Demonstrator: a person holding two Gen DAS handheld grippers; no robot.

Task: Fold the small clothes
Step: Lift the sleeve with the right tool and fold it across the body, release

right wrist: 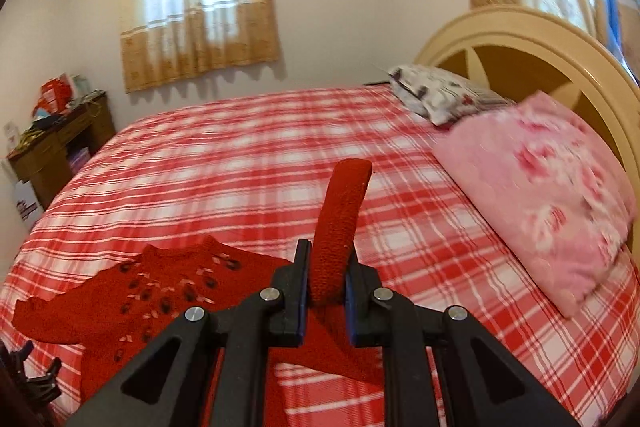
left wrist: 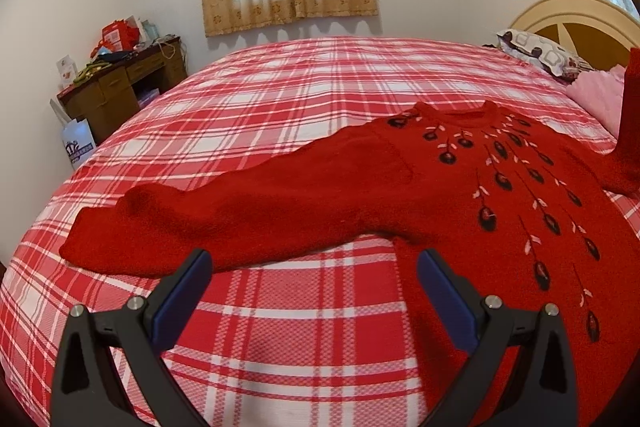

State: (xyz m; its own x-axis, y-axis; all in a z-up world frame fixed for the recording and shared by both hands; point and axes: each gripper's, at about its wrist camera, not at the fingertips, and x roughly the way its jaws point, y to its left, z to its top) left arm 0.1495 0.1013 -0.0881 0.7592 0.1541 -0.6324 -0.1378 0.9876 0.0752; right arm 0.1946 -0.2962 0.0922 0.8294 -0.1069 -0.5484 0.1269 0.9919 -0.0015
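Observation:
A red knitted sweater (left wrist: 460,187) with dark bead-like embroidery lies front up on the red plaid bed (left wrist: 280,99). Its left sleeve (left wrist: 208,223) stretches flat to the left. My left gripper (left wrist: 314,261) is open and empty, hovering just in front of that sleeve and the underarm. My right gripper (right wrist: 326,259) is shut on the sweater's right sleeve (right wrist: 340,219), with the cuff sticking up beyond the fingers and lifted above the bed. That raised sleeve shows at the right edge of the left wrist view (left wrist: 628,119). The sweater body (right wrist: 152,295) lies lower left in the right wrist view.
A pink floral pillow (right wrist: 552,195) and a patterned pillow (right wrist: 436,95) lie against the cream headboard (right wrist: 520,35). A cluttered wooden desk (left wrist: 124,83) stands at the far left wall, with a white bag (left wrist: 78,147) beside it. Curtained windows are behind the bed.

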